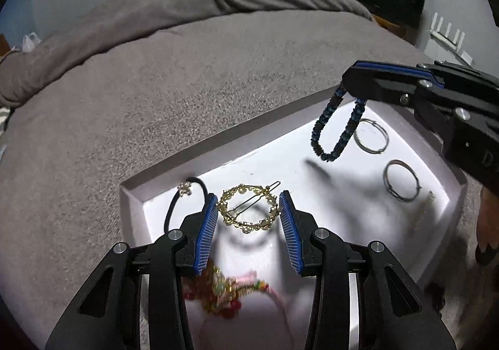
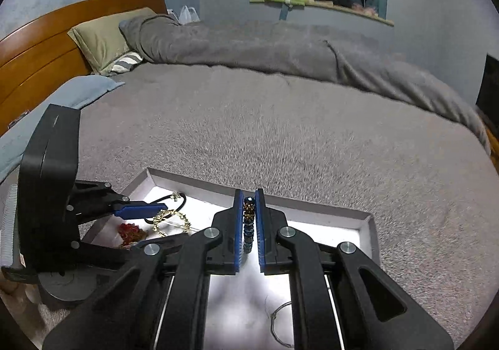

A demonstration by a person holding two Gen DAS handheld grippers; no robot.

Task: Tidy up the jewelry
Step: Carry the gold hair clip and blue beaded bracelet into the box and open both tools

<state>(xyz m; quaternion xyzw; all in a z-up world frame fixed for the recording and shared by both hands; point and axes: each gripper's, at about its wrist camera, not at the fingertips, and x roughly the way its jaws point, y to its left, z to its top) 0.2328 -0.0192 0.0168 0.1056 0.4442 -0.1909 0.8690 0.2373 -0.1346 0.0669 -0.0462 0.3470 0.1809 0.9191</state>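
A white tray (image 1: 162,191) sits on a grey blanket (image 1: 187,85) covering a bed; blue-grey bedroom walls behind. The right gripper (image 2: 249,222) is clamped on a blue beaded bracelet (image 1: 338,128), which hangs above the tray. The left gripper (image 1: 249,225) stands wide apart, empty, over the gold hair clip (image 1: 248,209) in the tray.

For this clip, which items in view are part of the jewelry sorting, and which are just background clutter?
Part of the job:
- white tray
- blue beaded bracelet, held up by the right gripper
- gold circular hair clip, between the open left gripper fingers
- two silver hoops
- black hair tie
- red bead piece

Just lying about:
- grey blanket
- pillow
- shelf
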